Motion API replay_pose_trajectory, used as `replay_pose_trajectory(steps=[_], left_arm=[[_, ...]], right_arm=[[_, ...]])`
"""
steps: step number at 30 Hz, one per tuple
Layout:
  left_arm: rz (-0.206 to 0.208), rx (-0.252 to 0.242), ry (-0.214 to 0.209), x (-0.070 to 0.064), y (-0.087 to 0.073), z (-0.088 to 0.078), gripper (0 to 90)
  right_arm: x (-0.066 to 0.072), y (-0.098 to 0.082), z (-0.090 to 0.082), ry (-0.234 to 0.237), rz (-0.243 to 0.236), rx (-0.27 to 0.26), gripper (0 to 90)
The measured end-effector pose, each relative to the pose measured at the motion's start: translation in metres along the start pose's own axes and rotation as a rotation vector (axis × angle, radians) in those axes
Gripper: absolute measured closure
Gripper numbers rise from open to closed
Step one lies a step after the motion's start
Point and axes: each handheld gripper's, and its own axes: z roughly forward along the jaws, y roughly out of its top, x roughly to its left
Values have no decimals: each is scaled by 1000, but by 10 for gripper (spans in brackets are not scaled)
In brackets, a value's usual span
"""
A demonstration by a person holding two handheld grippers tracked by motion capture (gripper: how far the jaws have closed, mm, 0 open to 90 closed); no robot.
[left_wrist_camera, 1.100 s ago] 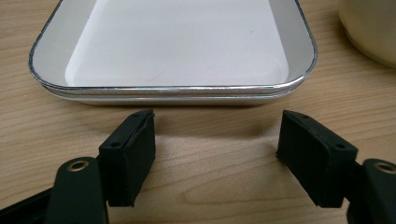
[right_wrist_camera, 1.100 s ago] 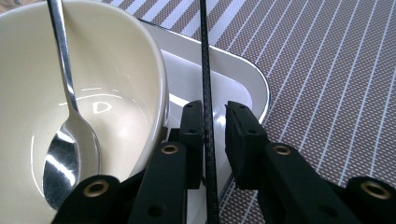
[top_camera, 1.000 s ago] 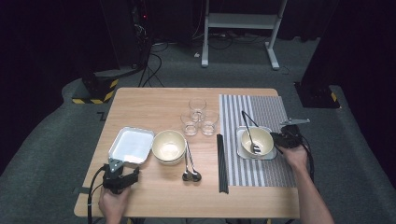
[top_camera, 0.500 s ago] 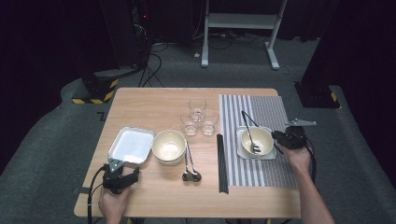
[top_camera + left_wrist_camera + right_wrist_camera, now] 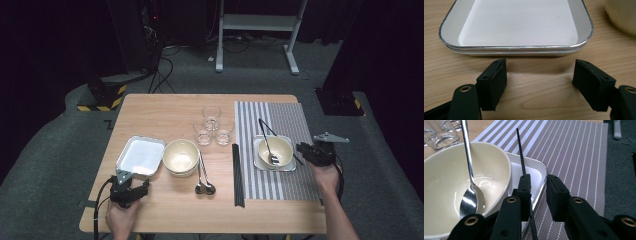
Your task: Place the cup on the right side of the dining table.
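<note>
Two chopsticks [image 5: 521, 155] have just been set beside the bowl [image 5: 454, 185]; my right fingers [image 5: 556, 195] have just been opening, left fingers [image 5: 492, 82] spread. Next: back off cleanly.

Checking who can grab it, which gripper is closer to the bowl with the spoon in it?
Right. The right gripper sits just off the right edge of the bowl with the spoon on the striped mat. The left gripper is across the table, in front of the empty white tray.
</note>
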Motion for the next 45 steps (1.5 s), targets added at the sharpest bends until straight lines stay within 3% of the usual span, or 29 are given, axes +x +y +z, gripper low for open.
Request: replay_pose_trajectory(steps=[10, 27, 45], left_arm=[[0, 1, -1, 0, 0, 0, 273], [0, 1, -5, 0, 0, 0, 271], [1, 2, -5, 0, 0, 0, 270]], right_arm=[[8, -9, -17, -26, 8, -24, 737], [36, -33, -52, -41, 3, -69, 734], [65, -42, -54, 11, -12, -79, 729]])
